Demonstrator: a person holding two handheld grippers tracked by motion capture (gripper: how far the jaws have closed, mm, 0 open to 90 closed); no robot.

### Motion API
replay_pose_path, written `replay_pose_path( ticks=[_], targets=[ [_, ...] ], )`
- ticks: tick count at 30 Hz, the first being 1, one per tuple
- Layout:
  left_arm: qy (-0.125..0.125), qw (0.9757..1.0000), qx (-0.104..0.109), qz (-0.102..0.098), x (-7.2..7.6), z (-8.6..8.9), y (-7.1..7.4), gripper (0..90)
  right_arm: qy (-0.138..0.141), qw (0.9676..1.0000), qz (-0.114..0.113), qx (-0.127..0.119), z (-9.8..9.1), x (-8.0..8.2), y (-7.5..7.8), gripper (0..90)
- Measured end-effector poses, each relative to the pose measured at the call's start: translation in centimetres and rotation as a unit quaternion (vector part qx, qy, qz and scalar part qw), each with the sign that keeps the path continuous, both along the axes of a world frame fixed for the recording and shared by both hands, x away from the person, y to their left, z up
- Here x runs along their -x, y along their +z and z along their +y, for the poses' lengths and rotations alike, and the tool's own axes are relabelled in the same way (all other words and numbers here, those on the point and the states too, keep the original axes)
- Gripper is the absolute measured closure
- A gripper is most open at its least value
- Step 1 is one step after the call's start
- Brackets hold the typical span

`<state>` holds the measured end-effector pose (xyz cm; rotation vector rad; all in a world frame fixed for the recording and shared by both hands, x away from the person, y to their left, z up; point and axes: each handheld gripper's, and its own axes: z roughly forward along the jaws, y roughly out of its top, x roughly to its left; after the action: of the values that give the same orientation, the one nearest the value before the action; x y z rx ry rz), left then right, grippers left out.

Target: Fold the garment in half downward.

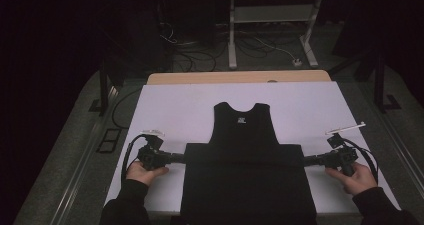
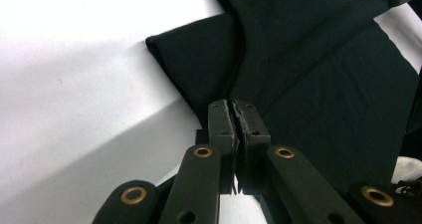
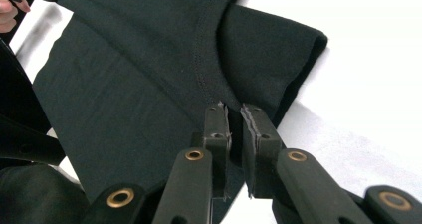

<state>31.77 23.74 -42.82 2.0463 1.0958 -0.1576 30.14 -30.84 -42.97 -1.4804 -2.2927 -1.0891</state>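
Left tool (image 1: 181, 157) and right tool (image 1: 306, 160) level, facing inward, clamped on black shirt (image 1: 245, 170) edges

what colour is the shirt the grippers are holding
Black, plain, with a small pale label at the neck; the shirt shows best in the high view.

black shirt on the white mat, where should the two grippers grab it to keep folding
Grip the black shirt at the two ends of its folded edge, each from its own side, level with the mat. That is where the left gripper and right gripper pinch it.
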Motion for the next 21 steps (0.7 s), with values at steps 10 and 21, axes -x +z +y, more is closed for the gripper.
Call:
replay_pose_path(
  ticks=[10,21],
  targets=[
    [-0.006,0.9999,-0.012,0.007,-0.06,-0.51,-0.47,85.5,-0.004,0.9999,-0.003,0.013,0.10,-0.10,-0.38,79.2],
    [0.006,0.9997,-0.018,0.017,-0.18,-0.53,-0.76,78.0,-0.022,0.9994,-0.012,0.022,0.00,0.11,-0.22,67.6]
  ],
)
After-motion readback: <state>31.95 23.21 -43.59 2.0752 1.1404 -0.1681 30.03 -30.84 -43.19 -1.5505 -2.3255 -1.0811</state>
